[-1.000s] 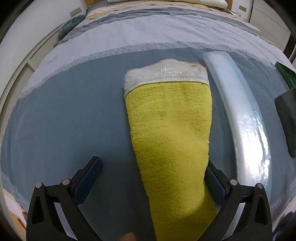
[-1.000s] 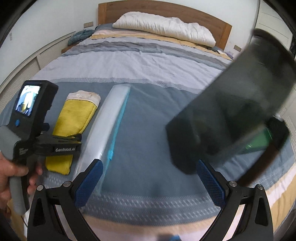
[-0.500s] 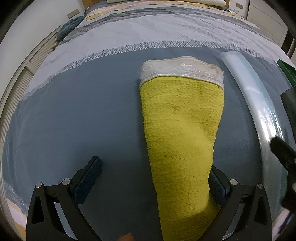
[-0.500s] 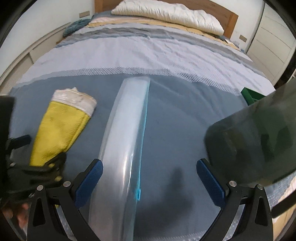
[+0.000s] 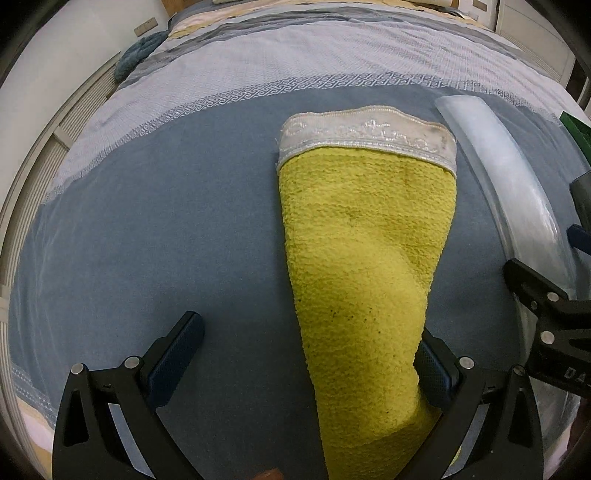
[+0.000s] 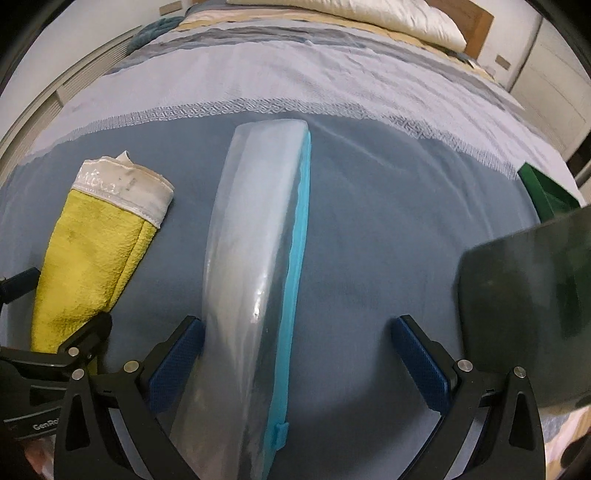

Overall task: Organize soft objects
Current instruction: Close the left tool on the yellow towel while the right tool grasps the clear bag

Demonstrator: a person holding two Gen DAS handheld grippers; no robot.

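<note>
A folded yellow towel [image 5: 365, 266] with a white embroidered band lies lengthwise on the blue bedspread [image 5: 147, 229]. My left gripper [image 5: 306, 354] stands open over its near end, the right finger against the towel's edge, the left finger on bare cover. The towel [image 6: 92, 258] also shows at the left of the right wrist view. A clear plastic zip bag [image 6: 255, 258] with a blue zipper strip lies beside it; in the left wrist view the bag [image 5: 513, 177] runs along the right. My right gripper [image 6: 295, 350] is open, straddling the bag's near end.
A dark, blurred object [image 6: 528, 306] fills the right side of the right wrist view, with a green box [image 6: 546, 192] behind it. The bed reaches back to a white pillow [image 6: 351, 14] and wooden headboard. A wall and radiator panel [image 5: 48, 122] run along the left.
Both grippers have come lower and closer to the bed. The right one swung left from the dark object to sit over the zip bag. The left one shifted slightly left along the towel.
</note>
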